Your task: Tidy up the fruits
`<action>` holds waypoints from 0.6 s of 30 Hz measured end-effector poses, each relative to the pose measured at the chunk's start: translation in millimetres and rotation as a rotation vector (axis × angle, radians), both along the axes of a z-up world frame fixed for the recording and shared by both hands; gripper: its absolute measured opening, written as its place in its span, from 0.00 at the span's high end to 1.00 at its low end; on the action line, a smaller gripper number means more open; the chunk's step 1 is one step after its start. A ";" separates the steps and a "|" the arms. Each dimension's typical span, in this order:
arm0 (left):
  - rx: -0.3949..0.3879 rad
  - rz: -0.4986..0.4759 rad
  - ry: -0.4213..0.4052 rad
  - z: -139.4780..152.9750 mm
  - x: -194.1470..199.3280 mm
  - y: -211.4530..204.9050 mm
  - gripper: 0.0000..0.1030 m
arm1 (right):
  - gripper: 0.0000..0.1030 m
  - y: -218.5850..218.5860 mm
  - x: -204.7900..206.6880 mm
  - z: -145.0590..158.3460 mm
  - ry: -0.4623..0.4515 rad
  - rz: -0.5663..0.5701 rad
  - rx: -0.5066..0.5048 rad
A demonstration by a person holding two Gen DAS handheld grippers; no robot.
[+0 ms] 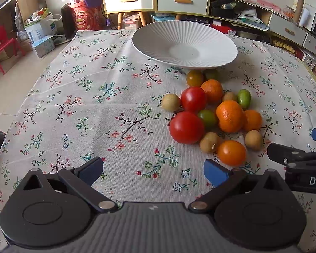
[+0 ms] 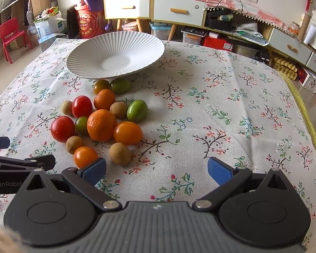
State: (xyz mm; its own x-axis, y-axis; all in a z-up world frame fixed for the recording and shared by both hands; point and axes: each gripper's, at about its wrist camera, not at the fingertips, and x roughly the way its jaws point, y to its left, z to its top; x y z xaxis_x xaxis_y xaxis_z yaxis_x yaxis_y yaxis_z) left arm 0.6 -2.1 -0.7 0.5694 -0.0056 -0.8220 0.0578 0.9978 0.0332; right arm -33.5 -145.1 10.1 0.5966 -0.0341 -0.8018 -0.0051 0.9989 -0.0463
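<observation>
The left gripper and the right gripper both hover over the flowered tablecloth with fingers spread wide, holding nothing. The fruit pile (tomatoes, oranges, green and brown fruits) lies on the cloth just near of the white ribbed plate, which sits at the table's far side.
</observation>
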 end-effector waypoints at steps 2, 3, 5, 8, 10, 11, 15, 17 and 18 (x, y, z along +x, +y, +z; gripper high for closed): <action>-0.001 -0.001 -0.001 0.7 -0.7 -0.5 0.05 | 0.00 0.0 0.1 0.2 0.000 0.000 0.000; -0.001 -0.002 -0.002 1.2 -1.2 -0.8 0.05 | 0.00 0.0 0.1 0.1 0.001 0.000 0.000; -0.002 -0.003 -0.002 1.4 -1.4 -0.7 0.05 | 0.00 0.0 0.1 0.1 0.001 0.001 0.000; -0.002 -0.003 -0.002 1.5 -1.6 -0.5 0.05 | 0.00 0.1 0.2 0.2 0.001 0.001 0.000; -0.003 -0.003 -0.001 1.4 -1.5 -0.4 0.05 | 0.00 0.0 0.2 0.4 0.000 0.000 0.000; -0.003 -0.003 -0.002 1.5 -1.6 -0.5 0.05 | 0.00 0.2 0.1 0.2 0.000 0.000 0.000; -0.003 -0.003 -0.002 1.4 -1.5 -0.4 0.05 | 0.00 0.3 0.1 0.3 0.000 -0.001 0.000; -0.003 -0.003 -0.002 1.5 -1.5 -0.6 0.05 | 0.00 0.4 0.1 0.5 0.000 0.000 0.001; -0.003 -0.003 -0.002 1.6 -1.6 -0.7 0.05 | 0.00 0.4 0.1 0.6 0.000 0.000 0.001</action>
